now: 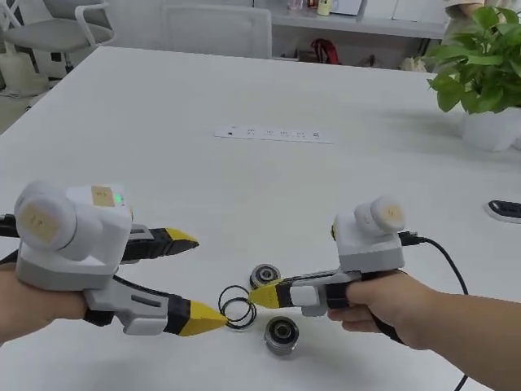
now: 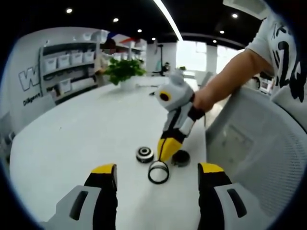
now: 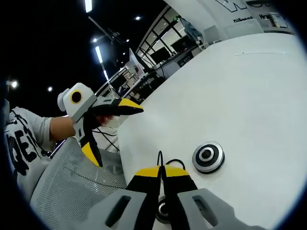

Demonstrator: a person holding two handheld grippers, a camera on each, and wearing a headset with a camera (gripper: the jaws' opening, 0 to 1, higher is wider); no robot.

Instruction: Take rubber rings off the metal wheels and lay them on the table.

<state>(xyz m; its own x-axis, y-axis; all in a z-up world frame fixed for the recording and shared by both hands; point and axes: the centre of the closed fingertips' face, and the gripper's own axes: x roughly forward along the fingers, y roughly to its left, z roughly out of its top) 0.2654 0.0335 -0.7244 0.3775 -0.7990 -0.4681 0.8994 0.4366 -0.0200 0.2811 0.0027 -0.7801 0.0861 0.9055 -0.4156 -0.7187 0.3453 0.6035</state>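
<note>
Two small metal wheels lie near the table's front edge, one (image 1: 264,275) farther off and one (image 1: 282,334) closer to me. Thin black rubber rings (image 1: 236,309) lie overlapped on the table just left of them. My right gripper (image 1: 259,296) is shut, its yellow tips at the rings' right edge; in its own view a thin black ring (image 3: 159,157) rises from between the shut tips (image 3: 162,169), beside a wheel (image 3: 208,156). My left gripper (image 1: 195,279) stands open to the left of the rings, holding nothing. Its own view looks past its tips (image 2: 157,169) at the ring (image 2: 158,172), both wheels (image 2: 145,154) (image 2: 181,158) and the right gripper (image 2: 168,146).
A white power strip (image 1: 273,134) lies mid-table. At the far right stand a potted plant (image 1: 484,73) and a dark object (image 1: 505,209). A black cable (image 1: 448,261) trails from the right gripper. Chairs stand beyond the table's far edge.
</note>
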